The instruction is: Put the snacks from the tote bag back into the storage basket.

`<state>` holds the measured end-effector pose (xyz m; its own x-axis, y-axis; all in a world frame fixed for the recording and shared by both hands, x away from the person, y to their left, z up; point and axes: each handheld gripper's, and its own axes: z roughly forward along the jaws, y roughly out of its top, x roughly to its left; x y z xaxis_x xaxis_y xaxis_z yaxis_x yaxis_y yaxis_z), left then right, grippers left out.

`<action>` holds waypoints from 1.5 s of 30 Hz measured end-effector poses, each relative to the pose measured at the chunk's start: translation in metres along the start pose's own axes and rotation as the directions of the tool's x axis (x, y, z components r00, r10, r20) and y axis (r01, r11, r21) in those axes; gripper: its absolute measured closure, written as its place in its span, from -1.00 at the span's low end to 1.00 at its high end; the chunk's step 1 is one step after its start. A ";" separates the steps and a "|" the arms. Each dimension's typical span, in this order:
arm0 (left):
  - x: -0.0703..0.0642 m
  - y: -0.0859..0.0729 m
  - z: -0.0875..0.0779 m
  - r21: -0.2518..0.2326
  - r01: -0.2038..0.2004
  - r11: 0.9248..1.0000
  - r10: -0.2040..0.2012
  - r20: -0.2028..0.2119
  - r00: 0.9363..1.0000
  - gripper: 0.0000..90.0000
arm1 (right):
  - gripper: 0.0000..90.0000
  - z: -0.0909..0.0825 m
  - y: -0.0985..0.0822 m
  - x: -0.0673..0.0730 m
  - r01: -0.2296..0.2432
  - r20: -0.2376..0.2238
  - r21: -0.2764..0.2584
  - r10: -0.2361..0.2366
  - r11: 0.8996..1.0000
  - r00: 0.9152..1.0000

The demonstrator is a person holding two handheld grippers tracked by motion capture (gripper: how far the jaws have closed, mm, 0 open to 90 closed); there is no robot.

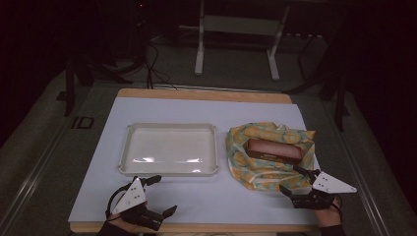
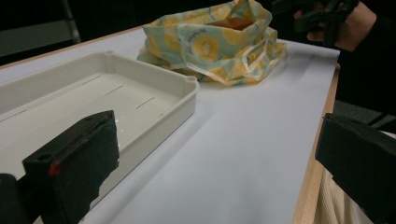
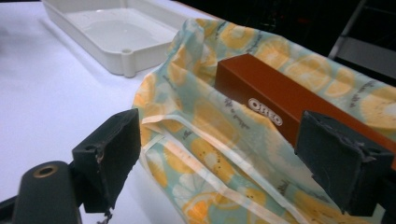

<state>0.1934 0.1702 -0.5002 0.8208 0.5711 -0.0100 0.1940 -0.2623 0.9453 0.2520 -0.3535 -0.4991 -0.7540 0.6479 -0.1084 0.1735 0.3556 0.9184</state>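
The left gripper (image 1: 157, 195) rests near the front edge of the white table sheet (image 1: 206, 201), its jaws spread wide with nothing between them; just beyond its far jaw lies the front rim of an empty white tray (image 1: 169, 171), and in the left gripper view that tray (image 2: 154, 116) sits close beside the left-hand jaw. The right gripper (image 1: 295, 180) is also open, holding nothing, its jaws set against the near side of a crumpled yellow lemon-print bag (image 1: 255, 172). In the right gripper view the bag (image 3: 205, 140) bulges between the jaws, and a brown Oreo box (image 3: 271, 93) lies inside it, just behind the right-hand jaw. A metal stand (image 1: 236, 29) sits on the floor beyond the table.
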 end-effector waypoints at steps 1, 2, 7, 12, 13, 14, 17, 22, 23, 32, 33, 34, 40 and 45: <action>0.000 0.000 0.000 0.002 -0.003 1.000 0.003 0.000 1.000 -1.00 | -0.67 0.000 0.000 0.000 -0.002 -0.006 0.004 0.002 1.000 1.000; 0.000 0.000 0.001 0.004 -0.006 1.000 0.006 0.001 1.000 -1.00 | -0.66 0.000 0.000 0.000 -0.002 -0.012 0.011 0.003 1.000 1.000; 0.000 0.000 0.001 0.003 -0.011 1.000 0.011 -0.006 1.000 -1.00 | -0.66 0.000 0.002 -0.002 -0.010 -0.028 0.018 0.010 1.000 1.000; 0.000 0.000 0.002 0.012 -0.016 1.000 0.016 -0.004 1.000 -1.00 | -0.66 -0.003 0.004 -0.007 0.000 -0.039 0.084 0.003 0.996 0.999; 0.000 0.000 0.002 0.011 -0.017 1.000 0.017 -0.003 1.000 -1.00 | -0.66 -0.004 0.004 -0.007 -0.012 -0.051 0.088 0.017 0.996 0.999; 0.000 0.000 0.002 0.011 -0.017 1.000 0.017 -0.003 1.000 -1.00 | -0.66 -0.004 0.005 -0.008 -0.022 -0.069 0.101 0.029 0.995 0.997; 0.000 0.000 0.002 0.012 -0.016 1.000 0.016 -0.005 1.000 -1.00 | -0.70 -0.001 0.007 -0.006 -0.006 -0.098 0.175 0.023 0.985 0.995; -0.001 0.000 0.002 0.014 -0.017 1.000 0.017 -0.005 1.000 -1.00 | -0.72 0.004 0.009 -0.006 0.003 -0.203 0.206 0.040 0.979 0.978; -0.001 0.000 0.002 0.014 -0.017 1.000 0.017 -0.005 1.000 -1.00 | -0.72 0.004 0.010 -0.005 0.011 -0.214 0.214 0.036 0.977 0.976; -0.002 -0.001 0.003 0.024 -0.023 0.999 0.023 0.003 1.000 -1.00 | -0.71 0.006 0.026 0.001 0.056 -0.288 0.220 0.009 0.974 0.958; -0.002 -0.001 0.003 0.024 -0.023 0.999 0.023 0.004 1.000 -1.00 | -0.71 0.006 0.027 0.000 0.058 -0.295 0.207 0.005 0.977 0.956; -0.002 -0.001 0.003 0.025 -0.022 0.999 0.022 0.004 1.000 -1.00 | -0.71 0.006 0.029 0.000 0.066 -0.305 0.200 -0.002 0.978 0.952; -0.002 -0.001 0.002 0.028 -0.024 0.999 0.024 0.004 1.000 -1.00 | -0.71 0.000 0.048 -0.005 0.114 -0.275 0.171 -0.063 0.979 0.959; -0.002 -0.001 0.003 0.030 -0.028 0.999 0.028 0.006 1.000 -1.00 | -0.69 -0.006 0.066 -0.022 0.117 -0.229 0.139 -0.083 0.983 0.970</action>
<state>0.1929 0.1668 -0.5018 0.8290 0.5590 0.0143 0.1872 -0.3016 0.9349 0.2759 -0.3480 -0.4338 -0.8908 0.4446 -0.0942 0.1704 0.5189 0.8376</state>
